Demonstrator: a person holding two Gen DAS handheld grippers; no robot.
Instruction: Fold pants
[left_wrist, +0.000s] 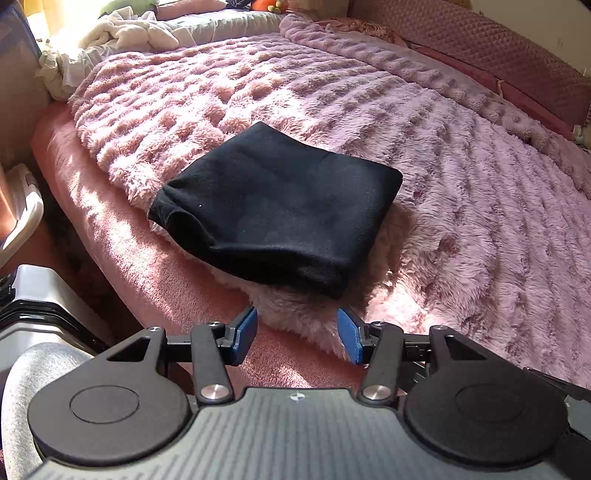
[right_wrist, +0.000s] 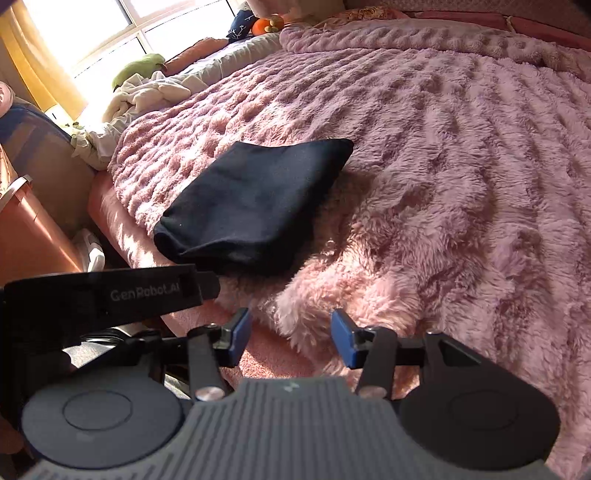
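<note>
The black pants (left_wrist: 277, 210) lie folded into a compact rectangle on the fluffy pink blanket (left_wrist: 461, 221), near the bed's front edge. They also show in the right wrist view (right_wrist: 255, 206). My left gripper (left_wrist: 297, 332) is open and empty, a short way in front of the pants and not touching them. My right gripper (right_wrist: 290, 334) is open and empty, in front of the pants and to their right, over the blanket's edge. The left gripper's body (right_wrist: 110, 295) shows at the left of the right wrist view.
A pile of white cloth (left_wrist: 125, 33) lies at the far left of the bed. A pink padded headboard (left_wrist: 498, 48) runs along the far right. A window (right_wrist: 110, 33) lights the far left. A grey case (left_wrist: 40, 306) stands beside the bed at left.
</note>
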